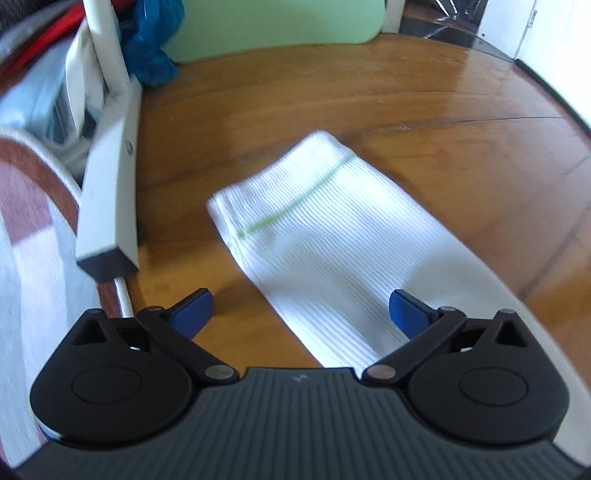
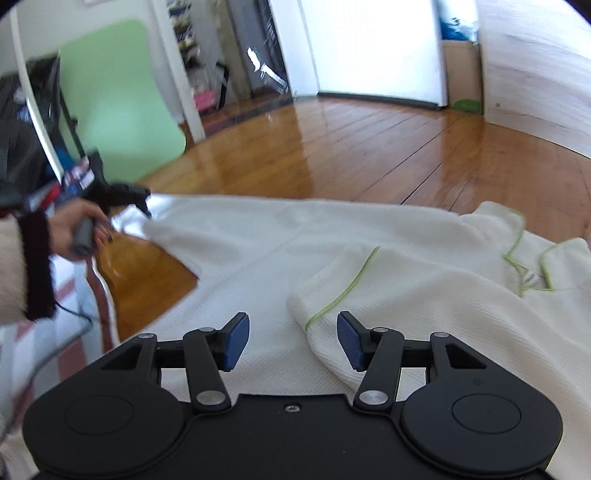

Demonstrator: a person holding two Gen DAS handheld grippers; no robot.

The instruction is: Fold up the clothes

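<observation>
A white ribbed garment (image 2: 258, 258) with thin green trim lies spread on the wooden floor (image 2: 351, 155), its collar (image 2: 524, 258) at the right. One long sleeve (image 1: 314, 229), with a green line near its cuff, stretches away across the floor. My left gripper (image 1: 300, 301) hovers over this sleeve with its jaws wide apart and the blue pads (image 1: 194, 310) clear of the cloth. The right wrist view shows it at the far left in a hand (image 2: 77, 229). My right gripper (image 2: 292, 320) stands open just before the other sleeve's folded cuff (image 2: 332, 291), not pressing on it.
A white furniture leg (image 1: 110, 177) stands on the floor left of the long sleeve, with a blue bag (image 1: 155, 48) and a green panel (image 1: 277, 26) behind. A red and white rug (image 1: 22, 221) lies at the left. A pale wooden panel (image 2: 535, 74) rises at the right.
</observation>
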